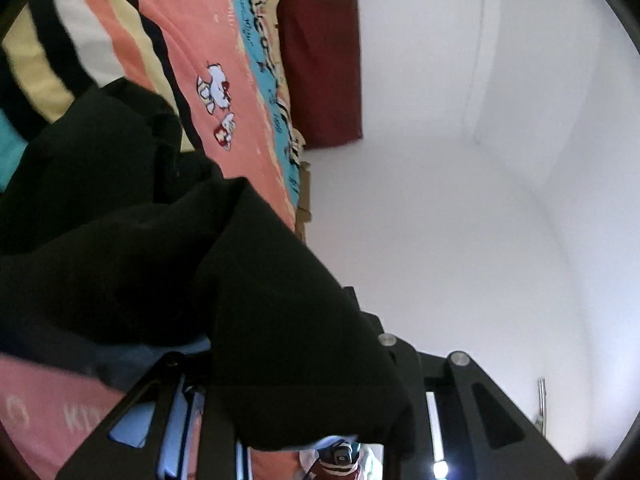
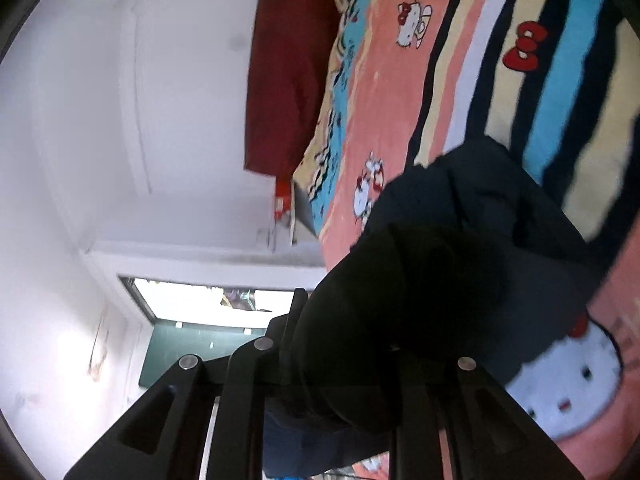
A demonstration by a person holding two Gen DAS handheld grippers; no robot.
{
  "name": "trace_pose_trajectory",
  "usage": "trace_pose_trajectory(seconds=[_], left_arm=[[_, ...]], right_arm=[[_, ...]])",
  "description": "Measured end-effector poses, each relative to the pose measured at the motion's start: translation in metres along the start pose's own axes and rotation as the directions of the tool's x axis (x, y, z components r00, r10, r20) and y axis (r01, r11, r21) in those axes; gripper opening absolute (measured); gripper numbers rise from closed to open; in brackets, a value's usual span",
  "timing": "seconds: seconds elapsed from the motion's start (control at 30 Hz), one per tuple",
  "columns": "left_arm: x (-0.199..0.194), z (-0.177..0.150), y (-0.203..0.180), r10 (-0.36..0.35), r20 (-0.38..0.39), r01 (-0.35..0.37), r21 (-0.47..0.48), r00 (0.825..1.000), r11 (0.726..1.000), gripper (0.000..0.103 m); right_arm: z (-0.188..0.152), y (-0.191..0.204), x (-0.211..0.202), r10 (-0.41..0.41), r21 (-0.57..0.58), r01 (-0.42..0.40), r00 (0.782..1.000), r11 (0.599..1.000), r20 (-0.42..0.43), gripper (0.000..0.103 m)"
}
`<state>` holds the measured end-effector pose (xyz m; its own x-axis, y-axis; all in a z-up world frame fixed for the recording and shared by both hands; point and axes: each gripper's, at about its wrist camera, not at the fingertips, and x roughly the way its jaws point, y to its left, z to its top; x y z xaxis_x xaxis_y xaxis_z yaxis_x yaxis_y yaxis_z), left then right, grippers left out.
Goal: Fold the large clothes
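A large black garment [image 1: 160, 260] hangs bunched in front of the left wrist camera. It drapes over my left gripper [image 1: 280, 344] and hides both fingertips, and the cloth comes out from between the jaws. In the right wrist view the same dark garment [image 2: 460, 240] covers my right gripper [image 2: 380, 320], pinched between its jaws, with a fold hanging below. Both views are rolled sideways. The garment is lifted off a bed sheet [image 2: 400, 100] of pink, yellow, blue and black stripes with cartoon cats.
The striped sheet [image 1: 208, 40] runs behind the garment. A dark red headboard or cushion [image 1: 320, 60] [image 2: 288, 80] stands at the bed's end against a white wall [image 1: 480, 160]. A bright window [image 2: 208, 304] shows past the right gripper.
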<state>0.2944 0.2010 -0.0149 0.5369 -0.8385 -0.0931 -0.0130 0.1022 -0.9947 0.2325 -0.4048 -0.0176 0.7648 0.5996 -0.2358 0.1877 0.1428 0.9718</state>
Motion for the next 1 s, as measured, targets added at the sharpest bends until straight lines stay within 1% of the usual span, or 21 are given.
trace_pose_trajectory(seconds=[0.07, 0.13, 0.17, 0.2, 0.27, 0.3, 0.37, 0.43, 0.5, 0.57, 0.63, 0.7, 0.73, 0.77, 0.8, 0.83, 0.87, 0.9, 0.93, 1.0], left_arm=[[0.014, 0.019, 0.0, 0.02, 0.011, -0.02, -0.01, 1.0, 1.0, 0.023], [0.033, 0.041, 0.004, 0.054, 0.018, -0.054, -0.014, 0.998, 0.998, 0.023], [0.035, 0.048, 0.008, 0.065, 0.023, -0.065, -0.022, 0.998, 0.998, 0.023], [0.046, 0.06, 0.012, 0.093, 0.025, -0.093, -0.02, 0.995, 0.995, 0.025], [0.058, 0.075, 0.022, 0.129, 0.023, -0.128, -0.022, 0.991, 0.991, 0.026], [0.067, 0.085, 0.03, 0.146, 0.016, -0.145, -0.031, 0.989, 0.989, 0.026], [0.084, 0.102, 0.05, 0.164, 0.01, -0.163, -0.068, 0.986, 0.984, 0.026], [0.091, 0.112, 0.067, 0.174, 0.003, -0.173, -0.079, 0.985, 0.982, 0.026], [0.1, 0.12, 0.084, 0.167, 0.005, -0.166, -0.107, 0.986, 0.98, 0.026], [0.111, 0.127, 0.094, 0.161, 0.002, -0.16, -0.101, 0.987, 0.982, 0.026], [0.117, 0.133, 0.098, 0.163, -0.002, -0.162, -0.114, 0.987, 0.98, 0.026], [0.117, 0.137, 0.096, 0.167, -0.005, -0.167, -0.123, 0.986, 0.978, 0.027], [0.118, 0.138, 0.095, 0.162, -0.009, -0.162, -0.123, 0.987, 0.979, 0.032], [0.113, 0.134, 0.088, 0.135, -0.007, -0.135, -0.125, 0.991, 0.983, 0.036], [0.11, 0.135, 0.085, 0.075, 0.007, -0.074, -0.135, 0.997, 0.988, 0.053], [0.103, 0.135, 0.081, 0.019, 0.032, -0.014, -0.145, 0.999, 0.989, 0.066], [0.088, 0.129, 0.076, -0.005, 0.051, 0.013, -0.148, 0.999, 0.989, 0.068], [0.081, 0.132, 0.07, -0.032, 0.078, 0.044, -0.154, 0.996, 0.987, 0.069], [0.076, 0.134, 0.067, -0.046, 0.092, 0.06, -0.159, 0.995, 0.986, 0.069], [0.065, 0.138, 0.055, -0.048, 0.121, 0.066, -0.153, 0.991, 0.986, 0.069]], right_arm=[[0.013, 0.0, 0.024, -0.017, 0.031, 0.016, 0.999, 0.999, 0.028, 0.023], [0.025, 0.001, 0.041, -0.046, 0.03, 0.045, 0.998, 0.999, 0.05, 0.025], [0.032, 0.0, 0.049, -0.065, 0.031, 0.063, 0.996, 0.998, 0.061, 0.026], [0.038, 0.0, 0.06, -0.088, 0.024, 0.087, 0.993, 0.996, 0.072, 0.027], [0.052, -0.003, 0.079, -0.143, 0.002, 0.144, 0.987, 0.99, 0.077, 0.029], [0.057, -0.006, 0.089, -0.181, -0.002, 0.181, 0.98, 0.983, 0.079, 0.03], [0.068, -0.01, 0.112, -0.267, -0.046, 0.271, 0.96, 0.961, 0.083, 0.033], [0.077, -0.021, 0.13, -0.303, -0.062, 0.307, 0.951, 0.95, 0.063, 0.039], [0.086, -0.038, 0.145, -0.312, -0.043, 0.313, 0.949, 0.949, 0.044, 0.041], [0.091, -0.052, 0.156, -0.318, -0.028, 0.318, 0.948, 0.948, 0.027, 0.042], [0.095, -0.06, 0.163, -0.32, -0.018, 0.32, 0.947, 0.947, 0.027, 0.042], [0.097, -0.06, 0.165, -0.316, -0.006, 0.316, 0.949, 0.949, 0.02, 0.043], [0.099, -0.06, 0.163, -0.305, 0.005, 0.305, 0.952, 0.952, 0.019, 0.048], [0.101, -0.058, 0.16, -0.279, 0.014, 0.278, 0.96, 0.96, 0.02, 0.053], [0.101, -0.054, 0.156, -0.247, 0.014, 0.246, 0.969, 0.969, 0.024, 0.069], [0.098, -0.052, 0.149, -0.227, 0.005, 0.227, 0.974, 0.974, 0.025, 0.089], [0.098, -0.044, 0.147, -0.219, -0.015, 0.22, 0.975, 0.975, 0.031, 0.096], [0.098, -0.035, 0.144, -0.233, -0.043, 0.235, 0.972, 0.971, 0.042, 0.099], [0.1, -0.032, 0.142, -0.238, -0.062, 0.24, 0.97, 0.969, 0.047, 0.099], [0.103, -0.026, 0.133, -0.225, -0.074, 0.228, 0.973, 0.971, 0.052, 0.1]])
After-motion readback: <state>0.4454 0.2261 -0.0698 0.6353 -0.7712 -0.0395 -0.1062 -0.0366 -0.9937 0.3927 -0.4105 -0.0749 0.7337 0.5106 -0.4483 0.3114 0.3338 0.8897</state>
